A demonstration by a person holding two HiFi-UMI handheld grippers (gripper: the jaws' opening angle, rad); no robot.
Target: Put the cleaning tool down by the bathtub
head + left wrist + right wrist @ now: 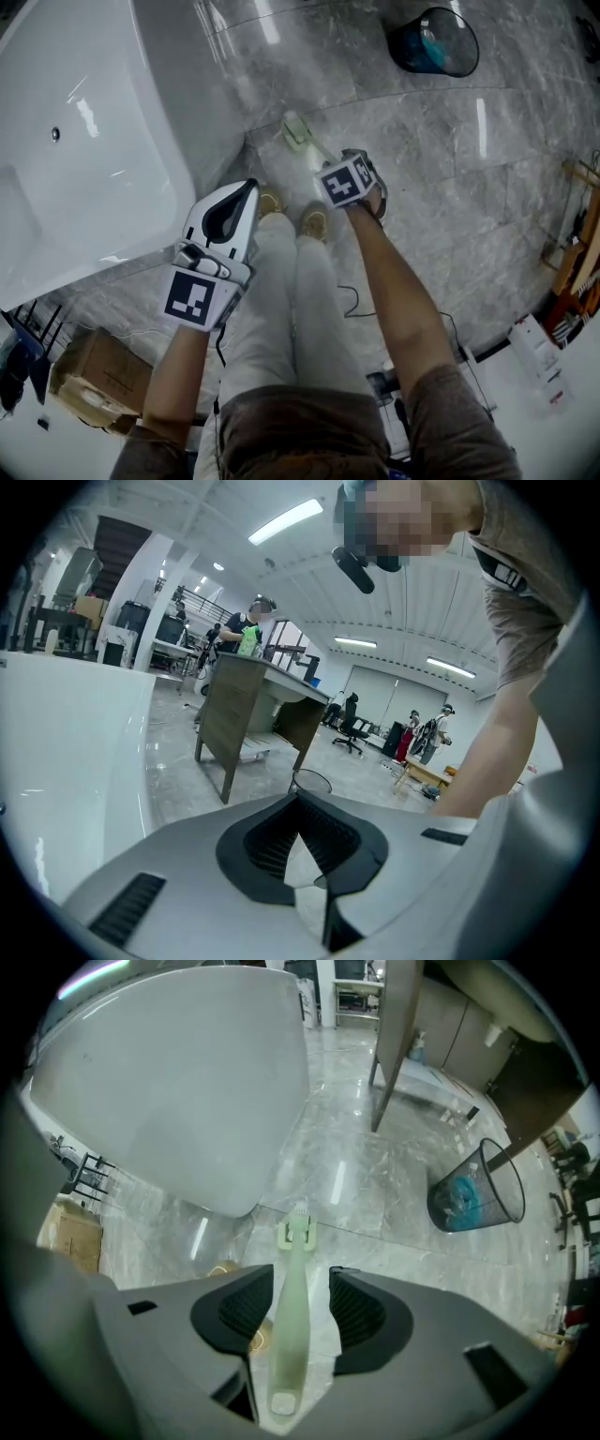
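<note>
The cleaning tool (292, 1316) is a pale green long-handled brush. Its head (298, 132) rests on the grey marble floor just beside the corner of the white bathtub (94, 141). The handle runs back between the jaws of my right gripper (300, 1274), which stand open with a gap on each side of it. In the head view that gripper (325, 162) is low over the floor, right of the tub. My left gripper (251, 187) hangs above the person's legs by the tub rim. Its jaws (298, 799) meet at the tips, and nothing is between them.
A black mesh waste basket (434, 42) with blue contents stands on the floor beyond the brush. The person's feet (314, 222) are just behind the right gripper. A cardboard box (98, 375) sits at the lower left, wooden items (577, 244) at the right edge.
</note>
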